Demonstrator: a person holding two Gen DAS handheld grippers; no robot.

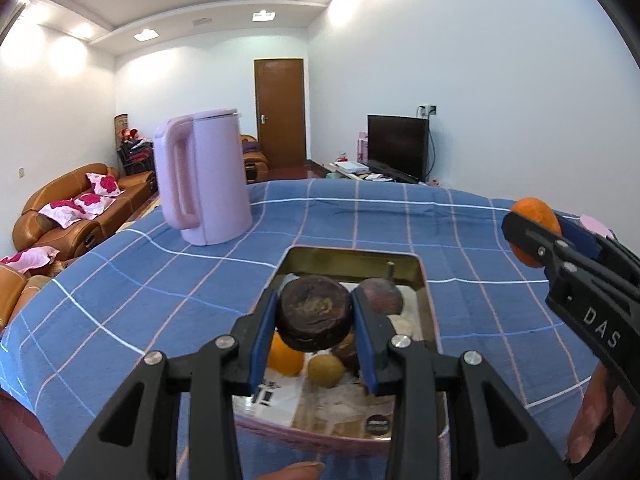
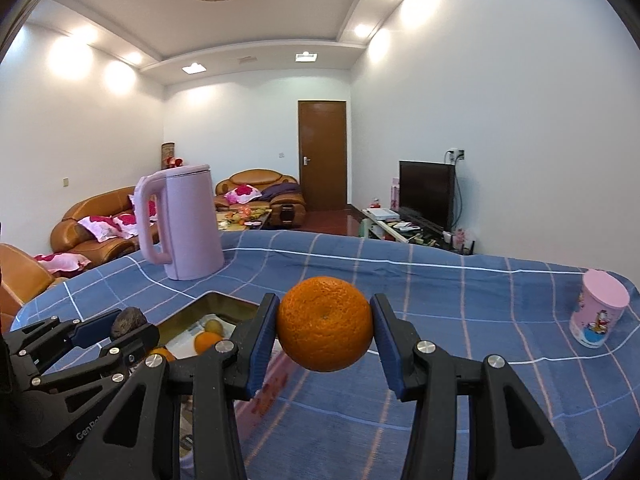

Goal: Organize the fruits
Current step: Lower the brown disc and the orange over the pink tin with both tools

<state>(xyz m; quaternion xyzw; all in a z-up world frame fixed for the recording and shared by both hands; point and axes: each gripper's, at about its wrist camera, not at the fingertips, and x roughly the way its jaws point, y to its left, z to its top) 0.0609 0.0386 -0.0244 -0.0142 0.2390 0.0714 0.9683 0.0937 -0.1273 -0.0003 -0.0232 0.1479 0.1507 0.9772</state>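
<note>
A blue checked cloth [image 1: 160,288] covers the surface, bearing a pink kettle [image 1: 204,176] and a metal tray [image 1: 416,268] of fruit. Above the tray, the left tongs [image 1: 315,320] clench a dark brown fruit [image 1: 314,316]; beside it, the right tongs [image 2: 325,330] clench an orange [image 2: 325,330].

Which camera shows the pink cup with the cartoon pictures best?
The right wrist view. There the pink cup stands whole and upright on the blue checked cloth, at the right. The left wrist view shows only a pink sliver behind the right gripper, which hides the rest.
</note>
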